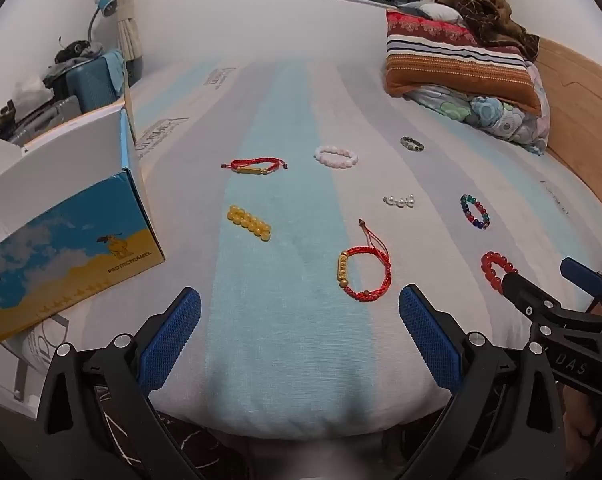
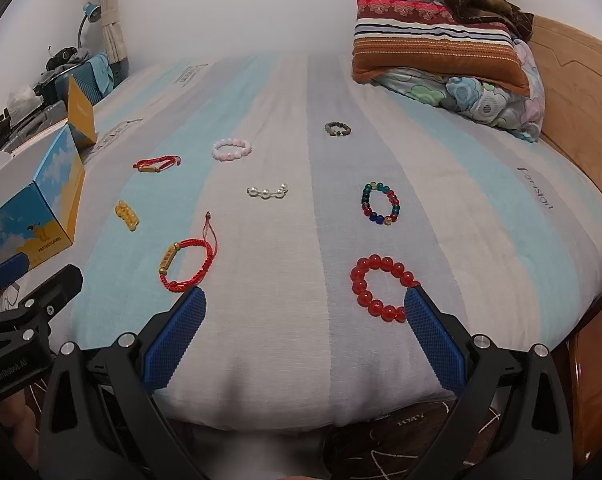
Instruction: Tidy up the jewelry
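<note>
Several bracelets lie spread on a striped bed (image 1: pixel 285 120). Nearest are a red cord bracelet with a gold charm (image 1: pixel 364 276) (image 2: pixel 186 265) and a red bead bracelet (image 2: pixel 381 293) (image 1: pixel 495 267). Farther off lie a multicolour bead bracelet (image 2: pixel 381 209), a pearl strand (image 2: pixel 267 192), yellow beads (image 1: pixel 248 222), a second red cord bracelet (image 1: pixel 255 166), a pink bead bracelet (image 1: pixel 336 156) and a small dark bead bracelet (image 1: pixel 412 143). An open blue and yellow box (image 1: pixel 67 216) stands at the left. My left gripper (image 1: pixel 299 300) and right gripper (image 2: pixel 305 300) are both open and empty, at the bed's near edge.
A striped pillow (image 2: pixel 437 50) on a floral quilt (image 2: pixel 477 100) sits at the back right by a wooden headboard (image 2: pixel 573 80). Suitcases and clutter (image 1: pixel 77 76) stand beyond the bed's left side. A dark patterned rug (image 2: pixel 401 440) lies below the bed edge.
</note>
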`<control>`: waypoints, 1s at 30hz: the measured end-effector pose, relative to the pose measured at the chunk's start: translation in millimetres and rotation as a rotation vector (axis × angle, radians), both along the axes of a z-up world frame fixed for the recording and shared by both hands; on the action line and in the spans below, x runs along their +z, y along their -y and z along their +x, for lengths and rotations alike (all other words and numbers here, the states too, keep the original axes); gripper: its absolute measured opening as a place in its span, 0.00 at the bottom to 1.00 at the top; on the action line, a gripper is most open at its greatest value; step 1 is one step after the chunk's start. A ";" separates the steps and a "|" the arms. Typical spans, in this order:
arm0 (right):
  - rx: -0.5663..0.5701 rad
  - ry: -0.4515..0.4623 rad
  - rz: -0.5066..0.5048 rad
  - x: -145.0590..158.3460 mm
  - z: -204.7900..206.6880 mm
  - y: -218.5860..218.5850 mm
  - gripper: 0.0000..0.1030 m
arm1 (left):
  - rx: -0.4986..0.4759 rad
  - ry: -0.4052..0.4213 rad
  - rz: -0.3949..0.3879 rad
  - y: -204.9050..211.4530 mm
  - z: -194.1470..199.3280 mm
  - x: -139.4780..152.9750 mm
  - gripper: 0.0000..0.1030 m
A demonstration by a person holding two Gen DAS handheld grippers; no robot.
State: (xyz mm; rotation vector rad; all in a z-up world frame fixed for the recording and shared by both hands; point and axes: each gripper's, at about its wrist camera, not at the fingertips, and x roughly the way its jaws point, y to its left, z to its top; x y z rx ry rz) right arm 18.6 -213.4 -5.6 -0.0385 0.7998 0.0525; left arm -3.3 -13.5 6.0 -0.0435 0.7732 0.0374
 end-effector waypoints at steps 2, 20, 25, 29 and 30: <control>-0.001 0.002 0.000 1.1 -0.2 0.3 0.93 | -0.002 0.000 -0.001 0.9 0.1 -1.4 0.95; -0.003 0.011 -0.003 2.8 -1.3 2.3 0.93 | -0.002 -0.003 -0.001 2.3 1.5 -3.9 0.95; -0.001 0.013 -0.002 2.5 -1.7 1.8 0.93 | -0.002 -0.002 0.002 2.4 1.6 -4.5 0.95; 0.004 0.024 -0.001 3.8 -3.8 1.0 0.93 | -0.001 0.000 0.010 2.0 1.4 -5.2 0.95; 0.006 0.030 -0.003 4.1 -5.3 0.3 0.93 | 0.001 0.001 0.011 1.7 1.4 -5.1 0.95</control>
